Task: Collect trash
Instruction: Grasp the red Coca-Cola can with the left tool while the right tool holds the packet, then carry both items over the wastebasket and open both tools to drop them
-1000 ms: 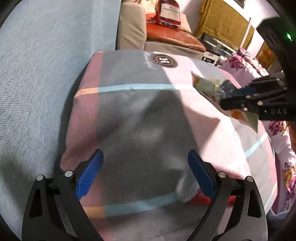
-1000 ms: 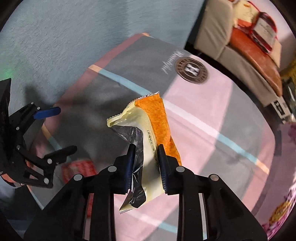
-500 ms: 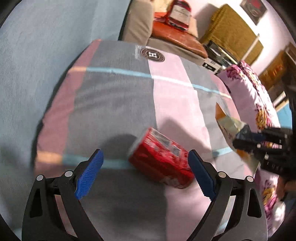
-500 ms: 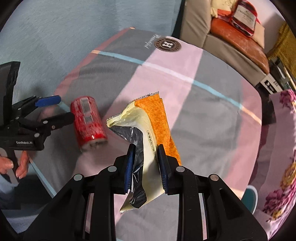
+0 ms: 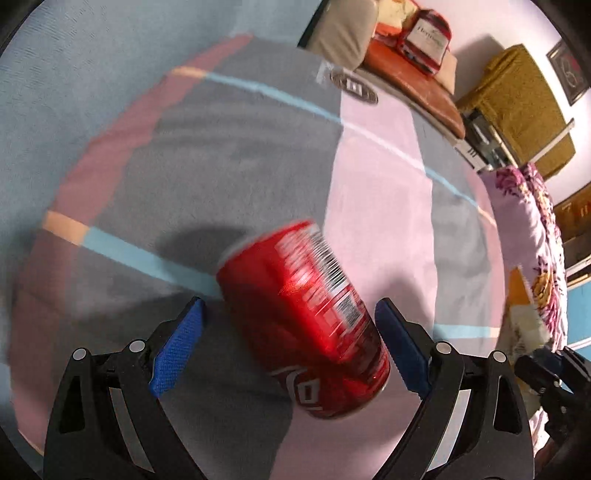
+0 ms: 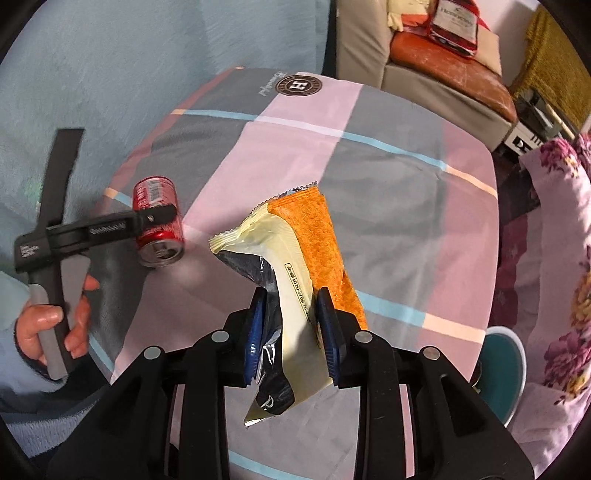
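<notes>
A red soda can (image 5: 306,317) lies on its side on the checked tablecloth (image 5: 229,155). My left gripper (image 5: 290,332) is open, with the can between its blue pads, which stand apart from it. The can (image 6: 157,221) and the left gripper (image 6: 147,218) also show in the right wrist view. My right gripper (image 6: 291,328) is shut on an orange and cream snack wrapper (image 6: 295,258) and holds it above the table. The wrapper's edge (image 5: 521,295) shows at the right of the left wrist view.
A beige sofa (image 6: 424,55) with a red box (image 6: 454,22) stands beyond the table. A floral cushion (image 6: 554,240) lies at the right. A teal round object (image 6: 502,354) sits by the table's right edge.
My left gripper has moved forward over the table until the can lies between its open pads. My right gripper has drawn back and higher with the wrapper still held.
</notes>
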`<act>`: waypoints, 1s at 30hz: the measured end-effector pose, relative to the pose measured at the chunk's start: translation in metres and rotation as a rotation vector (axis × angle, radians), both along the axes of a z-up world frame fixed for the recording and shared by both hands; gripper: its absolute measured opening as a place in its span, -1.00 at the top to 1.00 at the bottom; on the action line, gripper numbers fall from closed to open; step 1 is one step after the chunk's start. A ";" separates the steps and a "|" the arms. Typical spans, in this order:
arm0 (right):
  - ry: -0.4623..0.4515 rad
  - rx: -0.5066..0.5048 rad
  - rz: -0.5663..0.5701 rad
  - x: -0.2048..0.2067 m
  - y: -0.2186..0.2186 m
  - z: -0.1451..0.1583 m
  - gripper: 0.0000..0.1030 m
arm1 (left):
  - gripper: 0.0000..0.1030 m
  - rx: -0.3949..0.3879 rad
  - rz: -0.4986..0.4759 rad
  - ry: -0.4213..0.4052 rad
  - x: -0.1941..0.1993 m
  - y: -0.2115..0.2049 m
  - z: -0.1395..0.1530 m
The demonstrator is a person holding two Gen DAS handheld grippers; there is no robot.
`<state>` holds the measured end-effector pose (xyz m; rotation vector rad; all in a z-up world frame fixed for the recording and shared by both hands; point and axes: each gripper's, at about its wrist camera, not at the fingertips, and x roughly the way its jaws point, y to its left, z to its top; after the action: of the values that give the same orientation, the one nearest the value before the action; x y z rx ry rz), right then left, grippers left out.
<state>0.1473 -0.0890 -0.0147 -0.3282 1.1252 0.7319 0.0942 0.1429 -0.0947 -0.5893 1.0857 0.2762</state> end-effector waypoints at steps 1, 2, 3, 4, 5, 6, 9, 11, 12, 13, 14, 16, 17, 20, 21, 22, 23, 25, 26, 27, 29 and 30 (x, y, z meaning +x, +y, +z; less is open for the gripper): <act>0.002 0.010 -0.013 0.001 -0.007 0.000 0.47 | -0.80 0.003 -0.007 0.004 0.002 -0.002 -0.002; 0.004 0.013 -0.017 0.002 -0.008 -0.001 0.47 | -0.80 0.025 -0.015 0.002 0.005 -0.005 -0.002; 0.014 0.026 -0.038 0.004 -0.016 -0.001 0.47 | -0.80 0.020 -0.040 -0.012 0.010 -0.009 -0.001; 0.018 0.029 -0.046 0.006 -0.019 -0.001 0.47 | -0.69 0.005 -0.060 -0.024 0.013 -0.011 -0.001; 0.025 0.036 -0.066 0.008 -0.025 -0.002 0.46 | -0.40 0.015 -0.070 -0.021 0.016 -0.014 0.000; 0.032 0.046 -0.081 0.008 -0.030 -0.002 0.45 | -0.19 0.028 -0.094 -0.019 0.020 -0.019 0.001; 0.038 0.066 -0.107 0.008 -0.041 -0.002 0.45 | -0.17 0.083 -0.130 -0.021 0.023 -0.032 0.005; 0.037 0.077 -0.124 0.008 -0.048 -0.003 0.45 | -0.16 0.136 -0.168 -0.023 0.025 -0.046 0.009; 0.040 0.084 -0.135 0.009 -0.052 -0.004 0.45 | -0.16 0.143 -0.186 -0.024 0.027 -0.051 0.010; 0.042 0.093 -0.150 0.010 -0.057 -0.004 0.45 | -0.16 0.154 -0.211 -0.027 0.029 -0.059 0.013; 0.043 0.102 -0.168 0.010 -0.064 -0.004 0.45 | -0.16 0.165 -0.231 -0.032 0.030 -0.066 0.016; 0.049 0.121 -0.198 0.012 -0.074 -0.005 0.45 | -0.16 0.181 -0.268 -0.045 0.034 -0.079 0.023; 0.052 0.133 -0.221 0.012 -0.082 -0.005 0.45 | -0.16 0.187 -0.290 -0.052 0.035 -0.087 0.027; 0.057 0.151 -0.274 0.013 -0.104 -0.006 0.45 | -0.16 0.198 -0.351 -0.072 0.041 -0.111 0.035; 0.058 0.153 -0.283 0.013 -0.107 -0.006 0.45 | -0.16 0.202 -0.367 -0.076 0.043 -0.118 0.037; 0.056 0.154 -0.303 0.012 -0.117 -0.006 0.45 | -0.17 0.207 -0.389 -0.082 0.045 -0.128 0.039; 0.052 0.153 -0.316 0.012 -0.123 -0.006 0.45 | -0.17 0.208 -0.408 -0.086 0.047 -0.138 0.040; 0.029 0.148 -0.350 0.008 -0.138 -0.005 0.45 | -0.17 0.209 -0.447 -0.092 0.051 -0.156 0.042; 0.019 0.148 -0.368 0.006 -0.147 -0.005 0.45 | -0.17 0.211 -0.471 -0.095 0.053 -0.167 0.044; 0.016 0.148 -0.375 0.006 -0.151 -0.005 0.45 | -0.17 0.213 -0.488 -0.096 0.054 -0.175 0.044; -0.004 0.156 -0.413 0.001 -0.170 -0.003 0.45 | -0.17 0.220 -0.539 -0.101 0.056 -0.198 0.045; -0.011 0.165 -0.431 -0.001 -0.180 -0.002 0.45 | -0.17 0.223 -0.558 -0.103 0.059 -0.207 0.045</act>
<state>0.1464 -0.2688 -0.0164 0.0527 1.0700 0.4351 0.1529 -0.0637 -0.0493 -0.0865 1.0588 -0.1187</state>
